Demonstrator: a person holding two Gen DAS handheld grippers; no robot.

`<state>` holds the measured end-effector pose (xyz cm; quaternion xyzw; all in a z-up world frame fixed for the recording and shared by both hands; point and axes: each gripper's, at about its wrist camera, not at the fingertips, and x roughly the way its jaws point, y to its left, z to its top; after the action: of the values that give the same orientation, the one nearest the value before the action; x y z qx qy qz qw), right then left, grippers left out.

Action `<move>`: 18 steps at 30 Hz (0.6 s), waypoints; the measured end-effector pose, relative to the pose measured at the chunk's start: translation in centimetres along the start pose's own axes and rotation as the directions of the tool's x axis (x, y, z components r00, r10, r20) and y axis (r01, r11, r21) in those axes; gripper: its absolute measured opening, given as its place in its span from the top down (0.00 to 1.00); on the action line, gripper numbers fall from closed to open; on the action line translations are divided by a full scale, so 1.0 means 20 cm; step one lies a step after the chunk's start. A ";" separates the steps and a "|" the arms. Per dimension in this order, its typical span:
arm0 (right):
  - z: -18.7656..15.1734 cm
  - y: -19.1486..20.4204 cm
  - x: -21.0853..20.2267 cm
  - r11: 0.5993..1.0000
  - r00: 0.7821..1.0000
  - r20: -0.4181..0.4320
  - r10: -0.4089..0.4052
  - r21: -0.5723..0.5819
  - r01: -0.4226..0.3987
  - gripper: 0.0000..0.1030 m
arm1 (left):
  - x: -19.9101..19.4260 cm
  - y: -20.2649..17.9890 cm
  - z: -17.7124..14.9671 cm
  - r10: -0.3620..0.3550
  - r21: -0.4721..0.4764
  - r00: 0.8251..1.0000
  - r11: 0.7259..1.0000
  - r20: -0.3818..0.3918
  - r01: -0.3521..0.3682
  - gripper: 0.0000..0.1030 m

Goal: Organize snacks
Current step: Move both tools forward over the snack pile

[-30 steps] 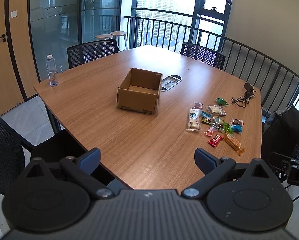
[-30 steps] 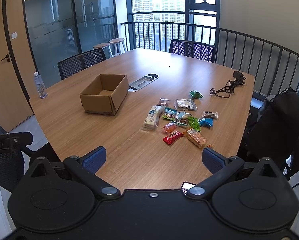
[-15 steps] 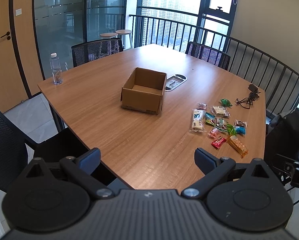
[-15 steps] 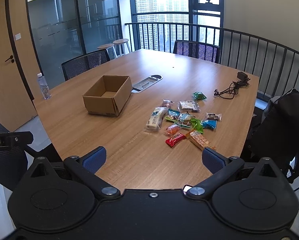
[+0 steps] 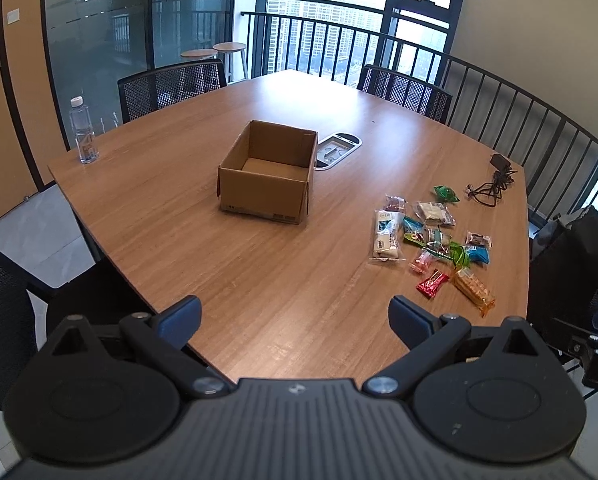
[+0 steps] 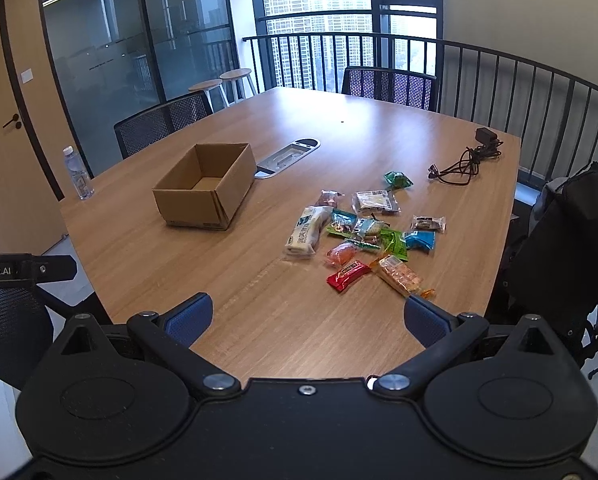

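An open cardboard box point(image 5: 266, 174) point(image 6: 206, 188) stands empty near the middle of the wooden table point(image 5: 203, 248) point(image 6: 227, 280). To its right lies a loose pile of several snack packets: a long white one point(image 5: 386, 234) point(image 6: 307, 232), a red one point(image 5: 432, 283) point(image 6: 348, 276), an orange one point(image 5: 472, 290) point(image 6: 400, 275), a green one point(image 5: 445, 193) point(image 6: 397, 179). My left gripper point(image 5: 295, 316) is open over the table's near edge, holding nothing. My right gripper point(image 6: 305, 316) is open too, just short of the red and orange packets.
A water bottle point(image 5: 83, 130) point(image 6: 78, 173) stands at the table's far left corner. A black cable with charger point(image 5: 493, 184) point(image 6: 465, 160) lies at the far right. A cable hatch point(image 5: 335, 150) sits behind the box. Mesh chairs point(image 5: 171, 88) ring the table; a dark bag point(image 6: 567, 240) rests at the right.
Both grippers have moved forward towards the table, so the box and snack pile look closer and lower in view. Both stay open; nothing on the table has shifted.
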<state>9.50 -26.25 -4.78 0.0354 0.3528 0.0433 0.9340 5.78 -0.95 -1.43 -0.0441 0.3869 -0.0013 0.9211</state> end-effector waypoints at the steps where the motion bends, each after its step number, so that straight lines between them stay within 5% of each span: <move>1: 0.01 -0.01 0.02 1.000 1.000 -0.003 -0.003 0.004 0.003 0.00 | 0.02 0.00 0.01 -0.010 0.003 1.000 1.000 -0.004 0.010 0.04; 18: 0.14 -0.12 0.38 0.991 0.992 -0.082 -0.099 0.080 0.106 0.15 | 0.55 -0.16 0.31 -0.157 0.097 0.983 0.981 -0.095 0.166 0.09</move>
<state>17.30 -27.98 -7.89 0.0547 0.3919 -0.0184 0.9182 18.03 -3.96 -4.77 -0.0269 0.4210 -0.0982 0.9013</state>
